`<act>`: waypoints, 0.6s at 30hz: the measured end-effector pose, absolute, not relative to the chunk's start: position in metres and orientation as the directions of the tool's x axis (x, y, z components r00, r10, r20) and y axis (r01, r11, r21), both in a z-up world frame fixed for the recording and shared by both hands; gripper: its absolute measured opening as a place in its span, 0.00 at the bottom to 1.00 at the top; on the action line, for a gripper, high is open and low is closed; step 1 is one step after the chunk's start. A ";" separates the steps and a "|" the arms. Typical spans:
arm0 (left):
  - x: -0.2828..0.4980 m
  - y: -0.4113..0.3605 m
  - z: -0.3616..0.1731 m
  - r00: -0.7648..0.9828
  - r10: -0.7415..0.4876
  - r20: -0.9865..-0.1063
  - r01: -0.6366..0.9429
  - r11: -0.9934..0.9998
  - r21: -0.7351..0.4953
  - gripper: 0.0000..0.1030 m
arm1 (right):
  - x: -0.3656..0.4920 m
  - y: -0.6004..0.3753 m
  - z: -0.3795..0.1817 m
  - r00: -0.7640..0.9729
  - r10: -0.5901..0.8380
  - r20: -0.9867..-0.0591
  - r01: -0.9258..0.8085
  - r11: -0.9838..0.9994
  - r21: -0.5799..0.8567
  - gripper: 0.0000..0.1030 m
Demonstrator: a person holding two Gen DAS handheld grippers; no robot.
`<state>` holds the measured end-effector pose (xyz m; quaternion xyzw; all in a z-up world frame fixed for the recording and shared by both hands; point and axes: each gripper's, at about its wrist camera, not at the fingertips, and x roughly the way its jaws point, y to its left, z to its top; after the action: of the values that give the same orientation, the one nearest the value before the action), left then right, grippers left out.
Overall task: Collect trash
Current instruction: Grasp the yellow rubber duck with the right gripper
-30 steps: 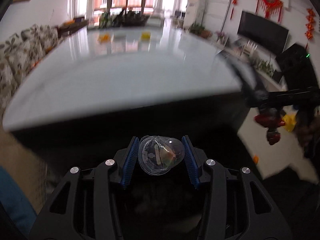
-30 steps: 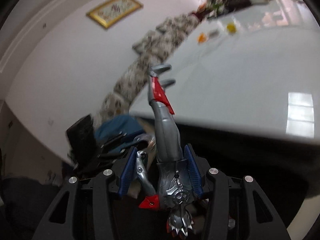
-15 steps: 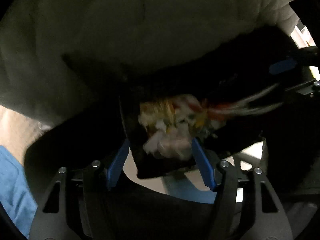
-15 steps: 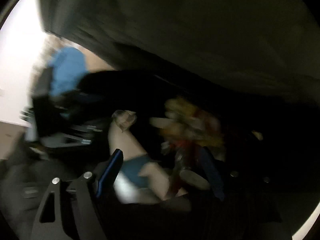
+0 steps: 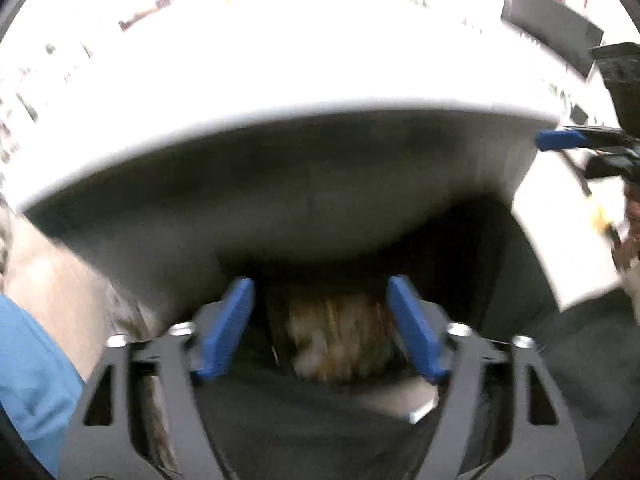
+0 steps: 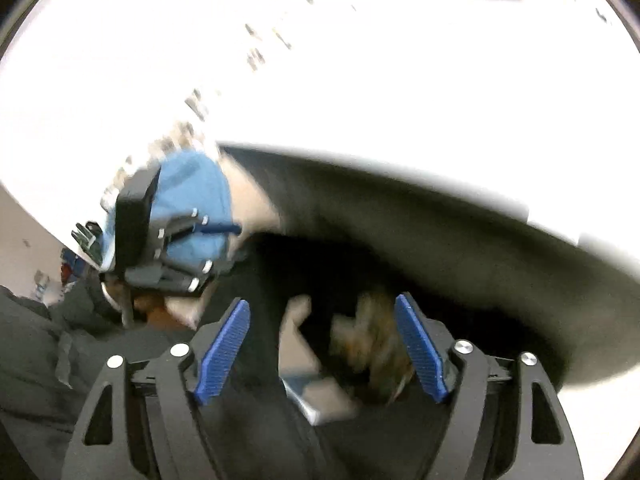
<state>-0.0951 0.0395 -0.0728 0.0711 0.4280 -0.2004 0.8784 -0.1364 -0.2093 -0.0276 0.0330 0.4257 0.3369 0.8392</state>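
Left wrist view: left gripper (image 5: 320,328) has its jaws wide and opening, blue pads clear of everything, nothing pinched between them. Below and past the pads sits the trash pile (image 5: 340,340): a blurred heap of tan, brown and whitish scraps inside a dark trash bag (image 5: 304,420). Individual items can't be told apart, too much motion blur. A pale flat piece with a shiny corner (image 5: 420,410) lies at the near right edge of the heap. White table (image 5: 280,80) is blown out above; its grey underside arches over the bag opening. Right gripper's blue pad (image 5: 558,140) shows at far right, well apart.

Right wrist view: right gripper (image 6: 322,344) jaws also spread and opening, nothing gripped. Same trash pile (image 6: 372,352) sits beyond the pads, nearer the right one, smeared tan-brown. A pale strip (image 6: 298,344) lies beside it on its left, ending at a shiny blue-grey edge. Left gripper (image 6: 160,248) appears at left against a blue sleeve (image 6: 192,200).
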 end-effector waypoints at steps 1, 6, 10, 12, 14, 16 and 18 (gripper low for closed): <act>-0.091 0.042 -0.052 0.606 -0.284 -0.743 0.390 0.920 -0.034 0.85 | -0.113 -0.209 -0.006 0.479 0.554 -0.681 -0.535 0.799 0.274 0.83; -0.029 0.044 0.023 0.778 -0.190 -0.599 0.217 0.976 -0.027 0.86 | 0.045 -0.199 0.014 0.664 0.323 -0.674 -0.416 0.909 0.027 0.87; 0.022 0.042 0.020 0.759 -0.171 -0.628 0.145 0.985 -0.094 0.86 | 0.169 -0.193 -0.021 0.657 0.211 -0.724 -0.292 0.956 0.014 0.79; 0.036 0.040 0.013 0.740 -0.182 -0.648 0.146 0.983 -0.110 0.86 | 0.203 -0.193 -0.038 0.622 0.217 -0.752 -0.246 0.966 0.075 0.69; 0.049 0.043 0.006 0.731 -0.162 -0.663 0.129 0.987 -0.099 0.86 | 0.228 -0.195 -0.049 0.588 0.259 -0.767 -0.215 0.963 0.160 0.66; 0.061 0.049 0.005 0.726 -0.161 -0.668 0.124 0.987 -0.103 0.86 | 0.242 -0.188 -0.057 0.572 0.276 -0.773 -0.219 0.959 0.180 0.62; 0.071 0.054 0.006 0.724 -0.164 -0.669 0.116 0.986 -0.116 0.86 | 0.247 -0.178 -0.058 0.582 0.232 -0.779 -0.233 0.966 0.114 0.32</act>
<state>0.0710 0.0538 0.0059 -0.0330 0.3634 -0.0756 0.9280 0.2467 -0.1783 -0.0578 -0.0004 0.4381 0.1308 0.8894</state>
